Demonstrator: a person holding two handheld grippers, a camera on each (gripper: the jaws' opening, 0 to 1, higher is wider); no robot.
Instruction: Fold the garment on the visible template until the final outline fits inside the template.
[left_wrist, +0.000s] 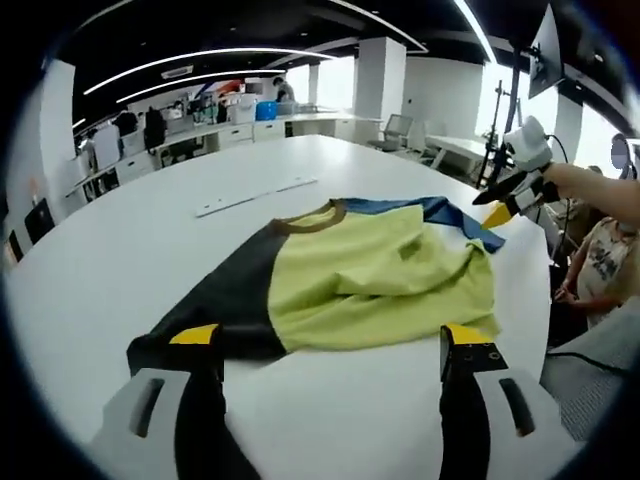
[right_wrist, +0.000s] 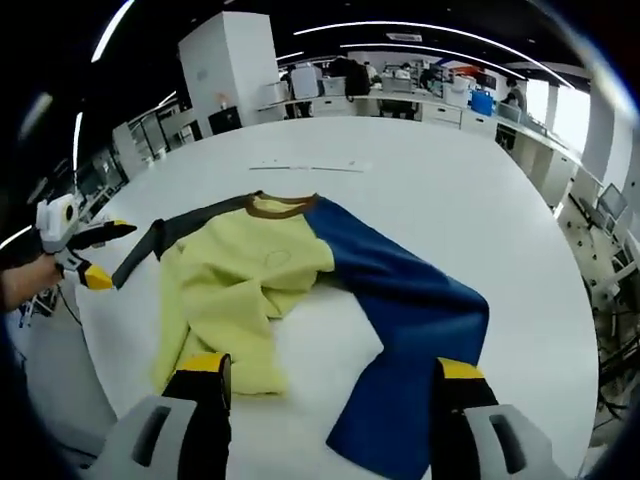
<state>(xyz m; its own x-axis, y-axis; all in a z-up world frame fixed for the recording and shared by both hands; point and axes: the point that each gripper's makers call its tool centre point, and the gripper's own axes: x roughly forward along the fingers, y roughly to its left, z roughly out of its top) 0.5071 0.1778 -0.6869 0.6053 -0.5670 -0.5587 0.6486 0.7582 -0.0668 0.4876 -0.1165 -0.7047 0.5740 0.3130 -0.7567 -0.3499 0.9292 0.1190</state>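
On the white table (left_wrist: 120, 260) the shirt (left_wrist: 380, 275) lies face up and rumpled: a yellow-green body, a brown collar (right_wrist: 280, 206), one dark grey sleeve (left_wrist: 225, 300) and one blue sleeve (right_wrist: 410, 330). The yellow body is bunched and partly folded over on itself rather than spread flat, so by my reading the folding is at an early stage, with both sleeves still stretched outward. A thin pale strip (left_wrist: 255, 197) lies on the table beyond the collar (it may be part of the template marking, though I cannot tell).

In the left gripper view, the left claw (left_wrist: 335, 345) hovers just short of the shirt's near edge, its yellow-tipped jaws spread wide and holding nothing; the end of the grey sleeve sits by its left jaw. The right claw (left_wrist: 508, 203) comes in from the right, near the tip of the blue sleeve, probably placed to take that sleeve and bring it inward.

In the right gripper view, the right claw (right_wrist: 330, 378) also stands wide and empty, with the yellow hem by one jaw and the blue sleeve end by the other. The left claw (right_wrist: 95, 255) shows at the far left, close to the grey sleeve's end.
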